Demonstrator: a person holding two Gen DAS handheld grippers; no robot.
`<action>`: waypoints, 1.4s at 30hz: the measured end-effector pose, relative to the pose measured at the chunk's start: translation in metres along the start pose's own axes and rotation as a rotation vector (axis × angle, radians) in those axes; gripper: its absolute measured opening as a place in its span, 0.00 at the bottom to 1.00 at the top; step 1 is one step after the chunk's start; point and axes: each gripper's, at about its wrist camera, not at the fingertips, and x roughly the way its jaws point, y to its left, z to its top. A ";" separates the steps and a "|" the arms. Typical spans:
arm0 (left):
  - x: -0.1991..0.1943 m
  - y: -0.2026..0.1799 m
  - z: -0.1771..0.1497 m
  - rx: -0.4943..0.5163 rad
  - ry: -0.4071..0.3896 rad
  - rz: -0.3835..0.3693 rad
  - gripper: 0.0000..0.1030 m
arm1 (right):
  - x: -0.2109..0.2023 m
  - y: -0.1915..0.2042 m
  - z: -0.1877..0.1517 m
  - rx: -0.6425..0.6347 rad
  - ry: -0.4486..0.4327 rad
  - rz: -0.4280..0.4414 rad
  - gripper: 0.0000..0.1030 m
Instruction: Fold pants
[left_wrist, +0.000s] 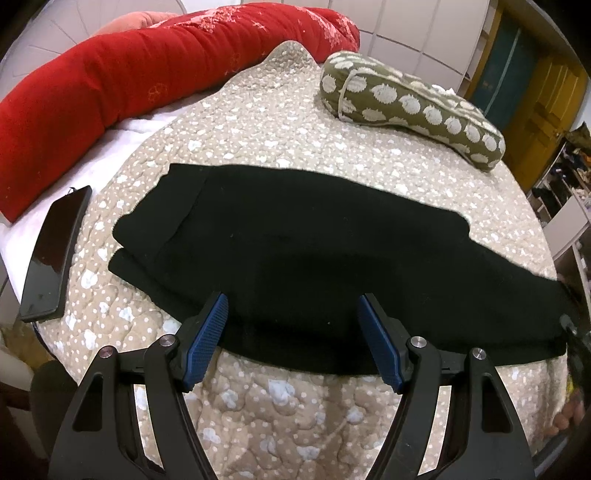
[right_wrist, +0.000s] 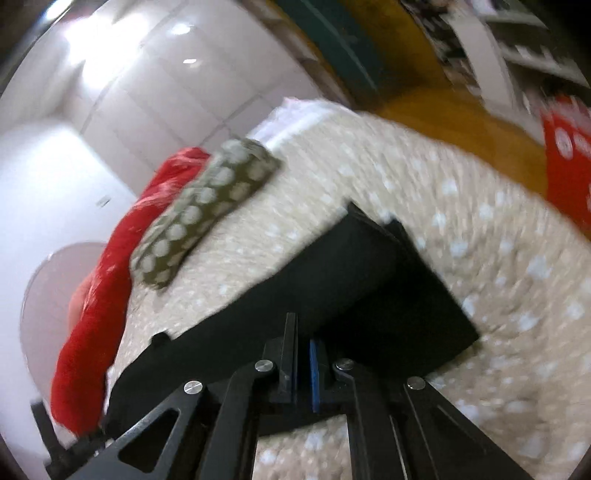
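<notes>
**Black pants flat on quilted bed, right tongs closed at hem end**

I see the bed (left_wrist: 280, 122) under a beige quilted cover with pale blotches. A long red bolster (left_wrist: 110, 81) lines its far edge. The black pants (left_wrist: 295, 251), soft knit, lie folded lengthwise mid-bed. An olive spotted pillow (left_wrist: 406, 107) sits beyond them; a glossy black phone (left_wrist: 55, 254) lies well left. Left tongs (left_wrist: 291, 343) stand apart above the near edge. Right tongs (right_wrist: 303, 365) are together; grip unclear. No legible writing.
</notes>
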 end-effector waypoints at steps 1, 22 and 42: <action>-0.003 0.000 0.001 0.003 -0.014 0.004 0.70 | -0.012 0.005 -0.001 -0.046 -0.013 -0.009 0.04; -0.002 -0.044 -0.001 0.119 -0.047 -0.010 0.70 | -0.054 -0.004 0.008 -0.121 -0.014 -0.229 0.16; 0.042 -0.082 0.000 0.199 -0.019 -0.047 0.72 | 0.057 0.033 -0.007 -0.371 0.132 -0.319 0.25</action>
